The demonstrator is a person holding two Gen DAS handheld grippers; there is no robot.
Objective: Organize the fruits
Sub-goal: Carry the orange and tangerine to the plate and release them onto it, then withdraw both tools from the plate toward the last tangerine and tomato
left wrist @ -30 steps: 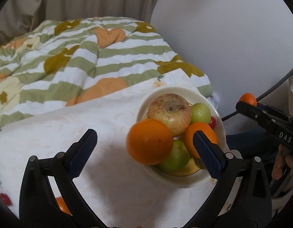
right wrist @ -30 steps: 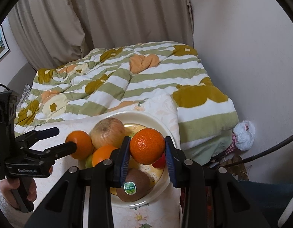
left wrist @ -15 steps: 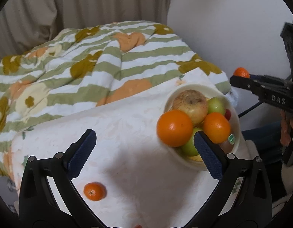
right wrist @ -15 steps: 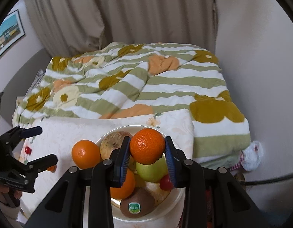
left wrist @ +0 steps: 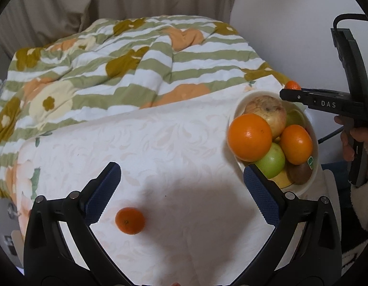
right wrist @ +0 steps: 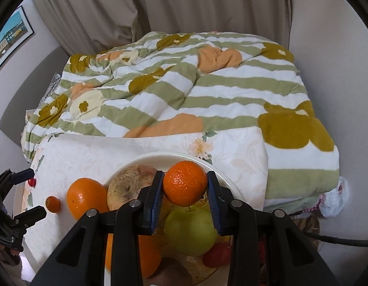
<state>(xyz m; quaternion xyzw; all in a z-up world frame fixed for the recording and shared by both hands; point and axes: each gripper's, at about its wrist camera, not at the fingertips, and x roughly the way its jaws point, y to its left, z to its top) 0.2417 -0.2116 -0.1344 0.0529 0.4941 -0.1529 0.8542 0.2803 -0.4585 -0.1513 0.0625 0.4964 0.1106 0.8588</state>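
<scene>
My right gripper [right wrist: 185, 199] is shut on a mandarin [right wrist: 185, 183] and holds it above the white fruit bowl [right wrist: 181, 156]. The bowl [left wrist: 241, 101] holds a big orange [left wrist: 249, 140], a brownish apple [left wrist: 267, 114], a green apple [left wrist: 272, 163], another orange [left wrist: 296, 144] and a kiwi [left wrist: 300, 174]. My left gripper [left wrist: 181, 194] is open and empty over the white tablecloth [left wrist: 148, 143]. A small mandarin [left wrist: 129, 220] lies on the cloth just in front of the left finger. The right gripper with its mandarin [left wrist: 293, 85] shows at the right of the left wrist view.
A striped quilt [right wrist: 184, 83] covers the bed behind the table. A small red fruit [right wrist: 32, 181] lies at the table's far left edge. A white wall stands to the right; curtains hang behind the bed.
My left gripper has pulled back and left from the bowl, bringing the small mandarin on the cloth into view. My right gripper has lifted its mandarin higher above the bowl.
</scene>
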